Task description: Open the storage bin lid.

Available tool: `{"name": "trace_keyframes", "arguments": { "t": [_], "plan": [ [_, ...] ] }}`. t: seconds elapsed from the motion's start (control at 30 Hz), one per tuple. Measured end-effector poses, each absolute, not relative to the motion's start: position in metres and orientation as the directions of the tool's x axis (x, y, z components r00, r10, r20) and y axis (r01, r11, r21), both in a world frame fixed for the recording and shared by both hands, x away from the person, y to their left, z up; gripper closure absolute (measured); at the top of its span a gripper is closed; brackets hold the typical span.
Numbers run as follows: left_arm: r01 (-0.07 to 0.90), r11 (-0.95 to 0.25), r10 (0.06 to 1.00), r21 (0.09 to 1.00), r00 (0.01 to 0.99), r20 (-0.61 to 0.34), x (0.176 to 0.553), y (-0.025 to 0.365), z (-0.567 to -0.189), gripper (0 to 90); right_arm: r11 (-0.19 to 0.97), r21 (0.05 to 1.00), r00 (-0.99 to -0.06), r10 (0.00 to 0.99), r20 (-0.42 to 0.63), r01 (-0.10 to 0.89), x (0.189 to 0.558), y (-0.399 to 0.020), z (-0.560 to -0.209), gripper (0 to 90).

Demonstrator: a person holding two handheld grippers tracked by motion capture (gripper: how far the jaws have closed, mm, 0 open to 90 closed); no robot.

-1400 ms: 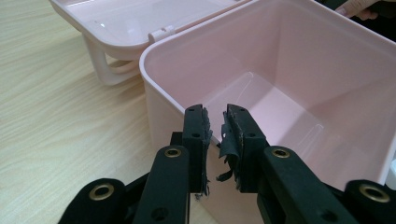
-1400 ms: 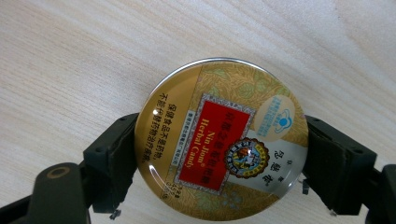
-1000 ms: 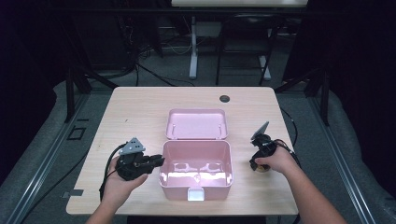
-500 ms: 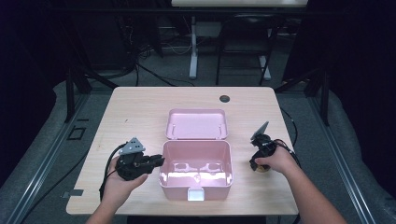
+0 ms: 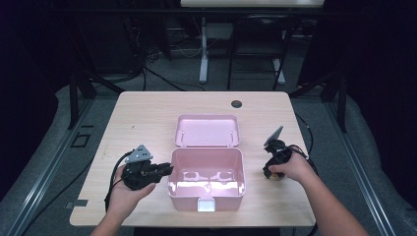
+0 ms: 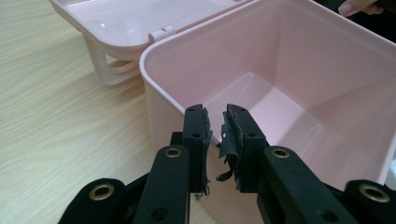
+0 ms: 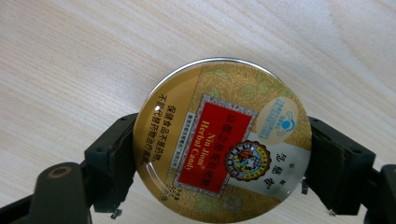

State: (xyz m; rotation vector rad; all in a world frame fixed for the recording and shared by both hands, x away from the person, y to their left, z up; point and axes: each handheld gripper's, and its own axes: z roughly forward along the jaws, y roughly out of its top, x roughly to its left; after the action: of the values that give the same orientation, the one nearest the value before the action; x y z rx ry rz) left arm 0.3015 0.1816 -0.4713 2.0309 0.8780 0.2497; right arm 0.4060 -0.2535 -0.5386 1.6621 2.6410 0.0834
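Note:
An open pink plastic box (image 5: 187,196) stands near the table's front edge, its lid (image 5: 207,130) laid back flat behind it. My left gripper (image 5: 167,169) reaches in from the left. In the left gripper view its jaws (image 6: 215,133) straddle the rim of the box's (image 6: 289,56) near wall and are closed on it; the inside looks bare. My right gripper (image 5: 272,173) points down at the table to the right of the box. It is shut across a round gold candy tin (image 7: 219,149) with a red label, low over the wood.
The light wooden table (image 5: 142,123) has a black round grommet (image 5: 236,103) near its far edge. A white latch (image 5: 205,204) sits on the box's front. Cables trail from both grippers. Desk legs and cables stand on the dark floor beyond.

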Motion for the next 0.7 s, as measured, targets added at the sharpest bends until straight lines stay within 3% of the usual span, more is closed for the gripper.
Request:
{"name": "trace_keyframes", "arguments": {
  "t": [0.7],
  "plan": [
    [0.491,-0.360,0.666,0.794,0.731,-0.150,0.302,0.182,-0.471,78.5,0.479,0.078,-0.480,0.877,-0.003,0.874,0.401,-0.242,-0.505,19.5]
  ]
}}
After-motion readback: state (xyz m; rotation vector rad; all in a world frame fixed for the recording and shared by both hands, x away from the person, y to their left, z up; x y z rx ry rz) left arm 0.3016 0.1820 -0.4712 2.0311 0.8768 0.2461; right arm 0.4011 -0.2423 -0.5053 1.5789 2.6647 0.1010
